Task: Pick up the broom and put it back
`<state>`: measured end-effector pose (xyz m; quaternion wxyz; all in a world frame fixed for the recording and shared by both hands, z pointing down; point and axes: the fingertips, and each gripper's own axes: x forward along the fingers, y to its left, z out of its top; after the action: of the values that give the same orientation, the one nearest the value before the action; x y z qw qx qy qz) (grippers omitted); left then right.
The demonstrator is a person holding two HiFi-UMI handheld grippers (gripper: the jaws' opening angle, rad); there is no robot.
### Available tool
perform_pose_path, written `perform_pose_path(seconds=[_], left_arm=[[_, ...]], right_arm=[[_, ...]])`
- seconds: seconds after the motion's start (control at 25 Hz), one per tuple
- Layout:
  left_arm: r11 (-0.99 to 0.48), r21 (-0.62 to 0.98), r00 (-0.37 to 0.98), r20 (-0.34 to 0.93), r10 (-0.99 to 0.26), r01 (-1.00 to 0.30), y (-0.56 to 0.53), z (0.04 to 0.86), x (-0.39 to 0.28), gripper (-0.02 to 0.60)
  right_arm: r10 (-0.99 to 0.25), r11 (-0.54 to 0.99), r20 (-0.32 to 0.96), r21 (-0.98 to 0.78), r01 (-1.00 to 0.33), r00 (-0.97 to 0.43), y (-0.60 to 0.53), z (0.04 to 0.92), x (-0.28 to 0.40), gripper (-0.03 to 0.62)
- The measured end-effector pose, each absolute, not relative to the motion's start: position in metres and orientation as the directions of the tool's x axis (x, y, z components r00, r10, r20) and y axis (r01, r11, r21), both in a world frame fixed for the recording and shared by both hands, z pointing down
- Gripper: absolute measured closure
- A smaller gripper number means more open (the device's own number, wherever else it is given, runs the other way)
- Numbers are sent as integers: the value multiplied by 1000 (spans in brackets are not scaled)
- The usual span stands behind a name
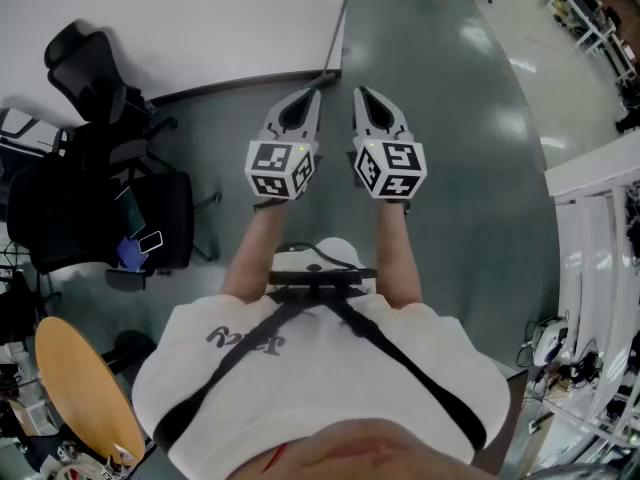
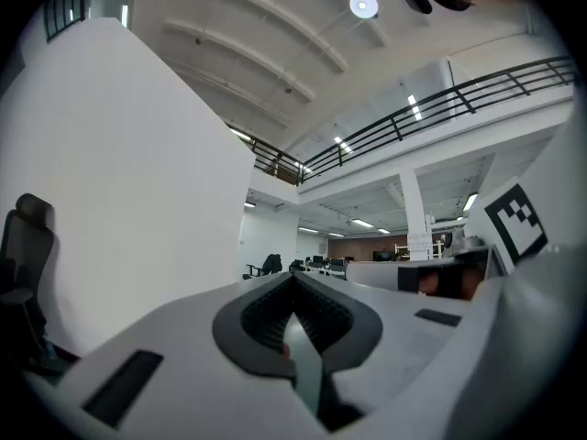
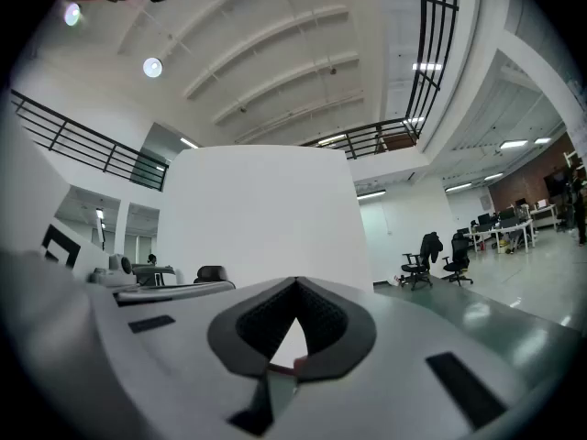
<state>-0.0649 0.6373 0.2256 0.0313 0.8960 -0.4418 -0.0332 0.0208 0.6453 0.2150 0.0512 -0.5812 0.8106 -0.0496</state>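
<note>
Left claw (image 1: 314, 100), right claw (image 1: 360, 98): both clenched, empty, level above floor (image 1: 450, 168); broom in no view, pickup and return seemingly outstanding.

Your left gripper (image 2: 293, 280) has its jaws closed tip to tip, with nothing between the dark ribbed pads (image 2: 264, 314). Close on its left runs a plain white wall (image 2: 138, 181), with a black office chair (image 2: 23, 273) against it. Just to its right shows a marker cube (image 2: 515, 223). Far ahead of the tips you see desks and chairs (image 2: 307, 264), a white column (image 2: 415, 214), and higher up a black balcony railing (image 2: 440, 108) and ceiling lights (image 2: 364, 5).
</note>
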Motion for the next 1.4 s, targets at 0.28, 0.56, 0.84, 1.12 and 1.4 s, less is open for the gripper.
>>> perform_pose_path(seconds=[0.28, 0.56, 0.84, 1.12, 1.4], left_arm=[[-589, 89, 590, -16, -807, -803, 636, 232, -60, 569], [-565, 102, 568, 2, -823, -819, 612, 244, -80, 569], [-562, 136, 568, 7, -823, -816, 523, 253, -101, 569], [-581, 168, 585, -26, -810, -797, 398, 238, -137, 569], [-608, 191, 624, 25, -781, -770, 318, 258, -139, 569]], right_arm=[[-944, 326, -13, -174, -929, -329, 643, 220, 26, 589], [-930, 360, -2, -211, -909, -367, 620, 234, 3, 589], [-933, 353, -10, -218, -910, -360, 534, 236, -16, 589], [-943, 322, 26, -191, -927, -333, 414, 236, -55, 589], [-952, 283, 64, -174, -943, -298, 334, 246, -61, 589]])
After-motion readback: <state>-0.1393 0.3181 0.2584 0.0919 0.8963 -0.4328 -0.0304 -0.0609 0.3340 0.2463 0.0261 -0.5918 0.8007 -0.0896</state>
